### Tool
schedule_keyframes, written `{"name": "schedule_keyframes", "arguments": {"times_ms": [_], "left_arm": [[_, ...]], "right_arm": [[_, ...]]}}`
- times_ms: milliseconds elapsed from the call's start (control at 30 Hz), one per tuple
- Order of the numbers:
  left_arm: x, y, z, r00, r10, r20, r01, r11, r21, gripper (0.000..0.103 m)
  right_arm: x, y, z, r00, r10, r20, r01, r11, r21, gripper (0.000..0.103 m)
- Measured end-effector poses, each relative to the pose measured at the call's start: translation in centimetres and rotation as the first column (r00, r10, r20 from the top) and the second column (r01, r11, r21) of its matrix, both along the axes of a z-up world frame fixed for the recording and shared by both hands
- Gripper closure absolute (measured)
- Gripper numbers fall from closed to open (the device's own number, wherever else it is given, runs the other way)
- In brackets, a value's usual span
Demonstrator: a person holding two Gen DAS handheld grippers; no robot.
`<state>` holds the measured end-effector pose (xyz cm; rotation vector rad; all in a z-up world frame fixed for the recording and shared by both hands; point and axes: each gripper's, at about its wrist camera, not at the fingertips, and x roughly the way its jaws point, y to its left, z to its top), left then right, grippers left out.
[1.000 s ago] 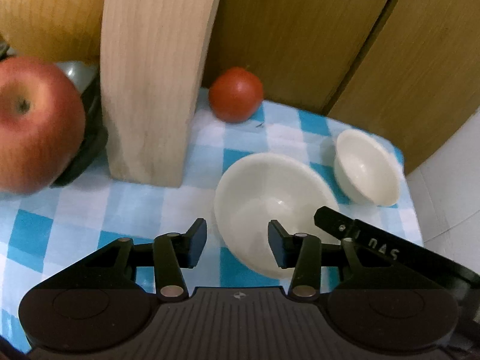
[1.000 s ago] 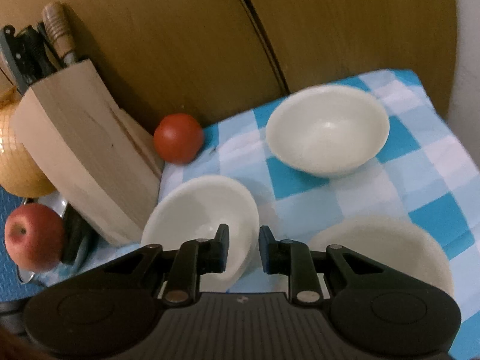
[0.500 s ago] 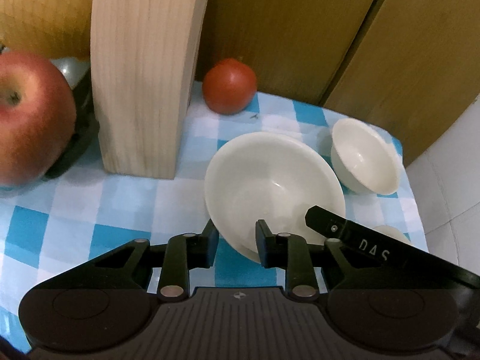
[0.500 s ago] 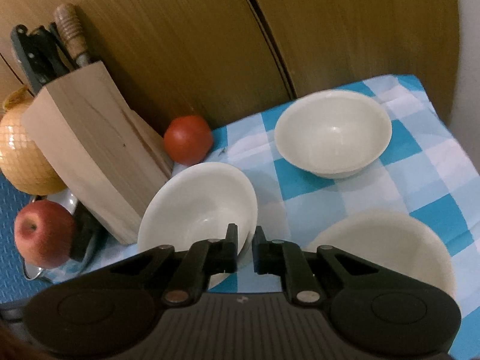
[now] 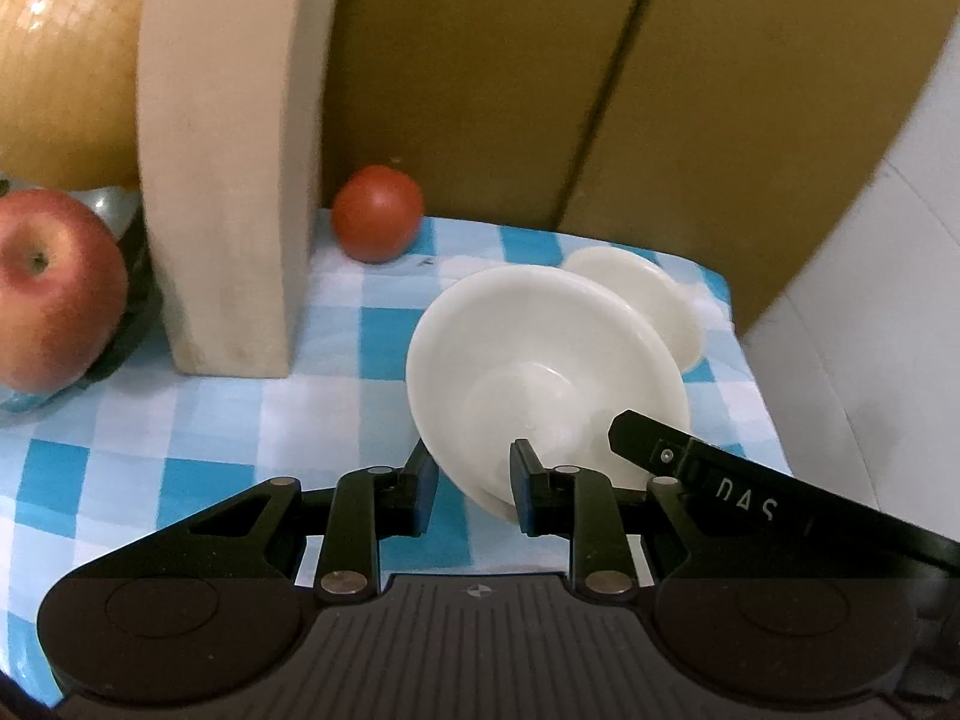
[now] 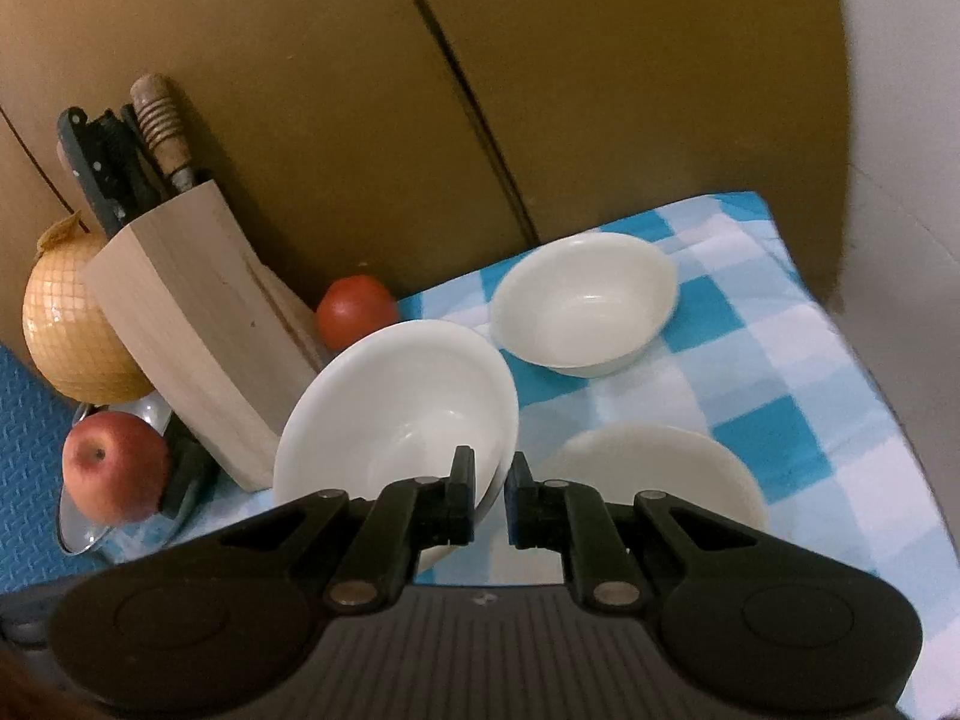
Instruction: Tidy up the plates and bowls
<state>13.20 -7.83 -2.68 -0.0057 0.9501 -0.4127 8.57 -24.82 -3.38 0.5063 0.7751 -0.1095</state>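
Brown cabinet doors back a tabletop under a blue-and-white checked cloth, with a pale wooden knife block, a red tomato and a red apple toward the far left. The wide, shallow cream ceramic bowl sits tilted at the middle of the cloth, its near rim raised. It looks stiff, glazed, slippery and breakable, so the thin rim is the sensible place to take hold. The left claw is clamped on that near rim; the right claw pinches the same bowl's rim at its near right. A smaller cream bowl rests beyond it on the right, and a flat cream plate lies near right.
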Motion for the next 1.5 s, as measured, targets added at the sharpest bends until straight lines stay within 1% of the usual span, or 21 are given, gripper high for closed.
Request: {"name": "schedule_keyframes", "arguments": {"times_ms": [400, 633, 767, 867, 967, 1167, 1300, 1500], "left_arm": [[-3.4, -3.4, -0.3, 0.995, -0.104, -0.002, 0.104, 0.995, 0.009, 0.07], [-4.2, -4.5, -0.9, 0.989, -0.145, -0.02, 0.146, 0.989, 0.007, 0.07], [-4.3, -5.2, -0.8, 0.986, -0.164, -0.026, 0.164, 0.986, 0.008, 0.07], [-4.1, -5.7, -1.2, 0.985, -0.17, -0.044, 0.171, 0.985, 0.016, 0.068], [-3.9, -6.0, -1.5, 0.984, -0.172, -0.054, 0.173, 0.984, 0.028, 0.068], [-3.8, -6.1, -1.3, 0.985, -0.167, -0.035, 0.168, 0.985, 0.032, 0.065], [-3.4, -5.7, -1.0, 0.988, -0.151, -0.029, 0.152, 0.988, 0.026, 0.061], [-3.0, -5.0, -0.6, 0.991, -0.13, -0.026, 0.13, 0.992, 0.007, 0.059]], "right_arm": [[-4.0, -2.7, 0.4, 0.997, -0.067, -0.025, 0.067, 0.998, -0.017, 0.091], [-5.2, -3.6, 0.3, 0.994, -0.099, -0.044, 0.097, 0.995, -0.031, 0.091], [-5.3, -4.1, -0.2, 0.992, -0.111, -0.067, 0.109, 0.993, -0.036, 0.091], [-5.4, -4.3, -0.7, 0.989, -0.121, -0.088, 0.117, 0.992, -0.05, 0.091], [-5.4, -4.5, -0.9, 0.988, -0.129, -0.086, 0.125, 0.991, -0.051, 0.091], [-5.4, -4.5, -0.6, 0.988, -0.137, -0.071, 0.131, 0.987, -0.091, 0.088], [-5.4, -4.8, -0.7, 0.986, -0.145, -0.077, 0.138, 0.986, -0.088, 0.087], [-5.4, -6.0, 0.5, 0.984, -0.175, -0.025, 0.173, 0.982, -0.078, 0.087]]}}
